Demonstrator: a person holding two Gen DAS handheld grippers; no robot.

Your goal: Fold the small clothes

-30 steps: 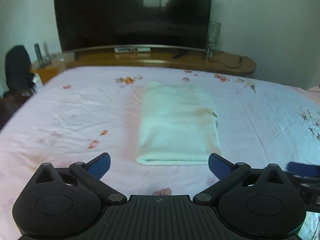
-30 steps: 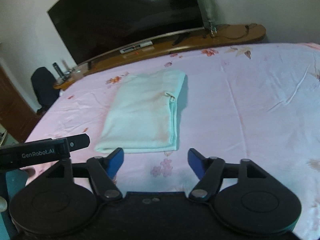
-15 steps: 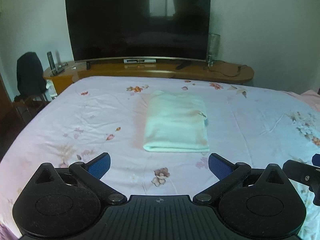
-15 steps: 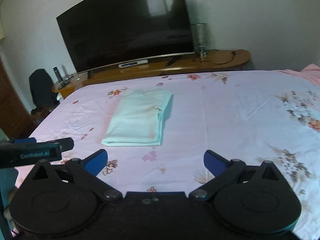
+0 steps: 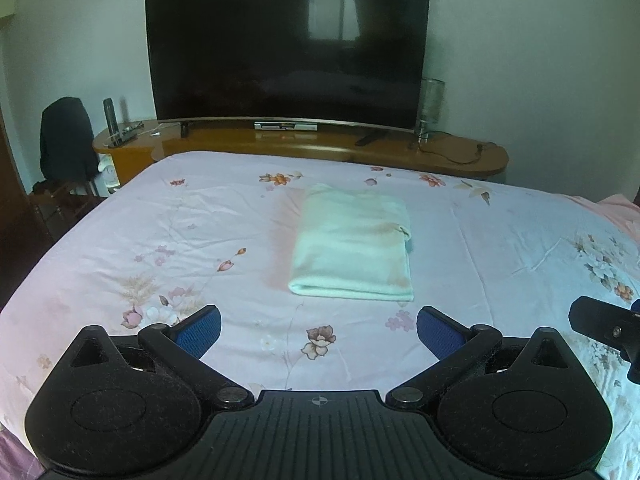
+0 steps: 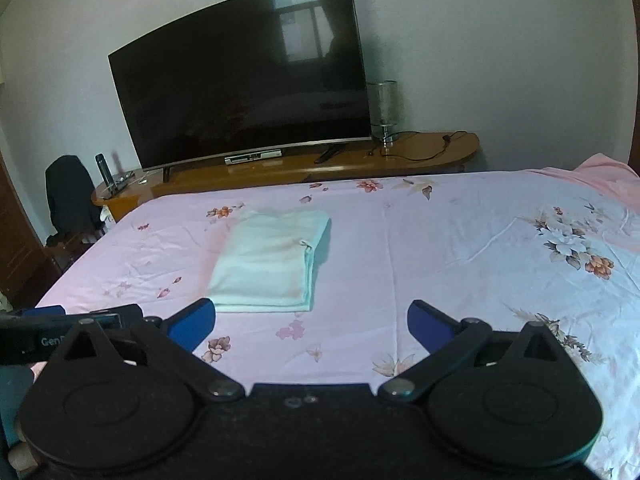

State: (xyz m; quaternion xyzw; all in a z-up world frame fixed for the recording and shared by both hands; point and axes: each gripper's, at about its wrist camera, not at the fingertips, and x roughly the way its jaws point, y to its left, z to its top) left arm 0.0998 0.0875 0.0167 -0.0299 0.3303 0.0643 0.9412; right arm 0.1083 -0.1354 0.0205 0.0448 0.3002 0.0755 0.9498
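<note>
Both sets of my fingers are spread wide and grasp nothing. Left gripper (image 5: 318,330): blue pads apart, only bedsheet visible between them. Right gripper (image 6: 310,326): its jaws have just been opening and now stand wide, nothing between them. The pale mint garment (image 5: 352,246) lies folded into a neat rectangle on the bed (image 5: 160,232), roughly mid-width and toward the far end. It sits ahead of both grippers and touches neither. Seen from the right wrist, the same garment (image 6: 270,258) lies ahead and to the left of my right fingers, with layered edges stacked along its right side and a small loop or tag showing there. Near fold is rounded; top face fairly flat with faint yellowish marks. The sheet is pink with scattered flower prints and a few creases. Beyond the bed, a large dark television (image 5: 286,46) stands on a long wooden stand (image 5: 460,156). A glass lamp (image 5: 430,106) is at its right end, and a dark garment hangs over a chair (image 5: 66,140) at far left.
</note>
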